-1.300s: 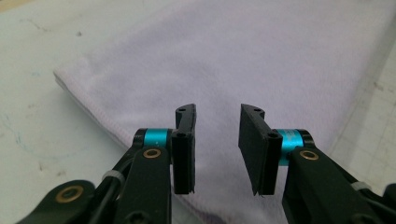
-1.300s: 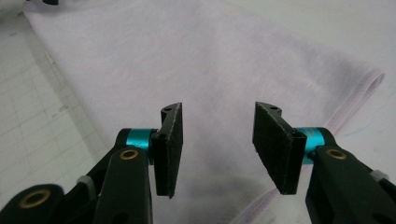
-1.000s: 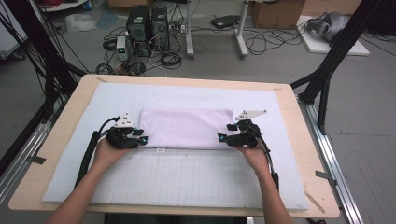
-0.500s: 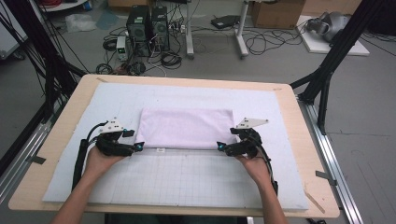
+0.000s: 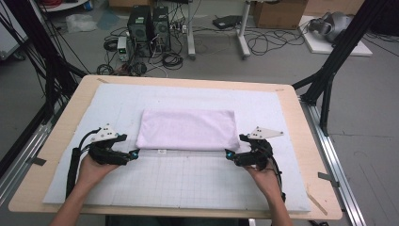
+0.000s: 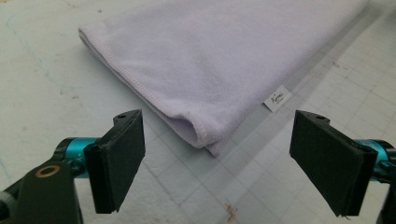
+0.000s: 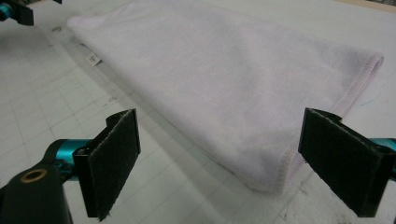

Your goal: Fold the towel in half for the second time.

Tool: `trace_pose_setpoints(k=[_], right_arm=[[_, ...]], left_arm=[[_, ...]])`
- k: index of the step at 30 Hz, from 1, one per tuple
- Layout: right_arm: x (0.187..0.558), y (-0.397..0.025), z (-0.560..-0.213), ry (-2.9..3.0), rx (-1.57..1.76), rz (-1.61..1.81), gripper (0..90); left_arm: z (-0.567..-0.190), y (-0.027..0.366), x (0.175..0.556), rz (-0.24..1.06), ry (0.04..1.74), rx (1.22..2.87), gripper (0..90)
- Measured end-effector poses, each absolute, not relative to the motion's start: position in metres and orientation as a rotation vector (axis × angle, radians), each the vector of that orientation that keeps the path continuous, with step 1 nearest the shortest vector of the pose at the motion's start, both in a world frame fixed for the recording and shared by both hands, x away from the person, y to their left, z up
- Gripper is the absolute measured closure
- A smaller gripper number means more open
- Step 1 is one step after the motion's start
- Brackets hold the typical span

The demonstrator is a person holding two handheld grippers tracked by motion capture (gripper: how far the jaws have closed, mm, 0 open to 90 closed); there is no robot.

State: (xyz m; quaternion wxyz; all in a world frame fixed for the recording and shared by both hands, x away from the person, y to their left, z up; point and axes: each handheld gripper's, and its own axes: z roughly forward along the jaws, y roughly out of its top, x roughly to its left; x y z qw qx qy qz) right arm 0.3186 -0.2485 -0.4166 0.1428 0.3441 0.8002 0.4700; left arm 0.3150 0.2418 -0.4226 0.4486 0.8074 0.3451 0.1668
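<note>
A pale lilac folded towel (image 5: pixel 186 129) lies flat in the middle of the white grid mat (image 5: pixel 188 183). My left gripper (image 5: pixel 134 154) sits just off the towel's near left corner, jaws wide apart with nothing between them. In the left gripper view the towel (image 6: pixel 219 60) has its folded corner just ahead of the left gripper (image 6: pixel 217 165), with a small white label (image 6: pixel 277 98) at its edge. My right gripper (image 5: pixel 229 155) is off the near right corner, open too. The right gripper view has the towel (image 7: pixel 224 79) with its stitched corner just beyond the right gripper (image 7: pixel 219 163).
The mat covers a wooden table (image 5: pixel 301 122) whose edge runs all round. Black frame legs (image 5: pixel 329 70) stand at the right and left. Computer cases (image 5: pixel 148 23) and cables lie on the floor beyond the far edge. The other gripper's tip (image 7: pixel 14 10) appears at top left of the right gripper view.
Both grippers have drawn back toward the near edge and slightly outward, coming off the towel. The towel now lies released and flat.
</note>
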Motion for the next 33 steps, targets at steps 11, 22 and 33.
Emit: trace_pose_setpoints(k=[11,22,33], right_arm=[[0.302,-0.257,-0.418,2.304,0.972,1.347,11.7],[0.283,-0.269,-0.417,2.275,0.983,1.355,11.7],[0.263,-0.278,-0.418,2.267,0.987,1.334,11.6]], left_arm=[[-0.422,0.247,0.306,0.418,0.863,2.009,10.7],[-0.419,0.25,0.293,0.439,0.862,1.987,10.6],[-0.422,0.251,0.277,0.435,0.842,2.014,10.6]])
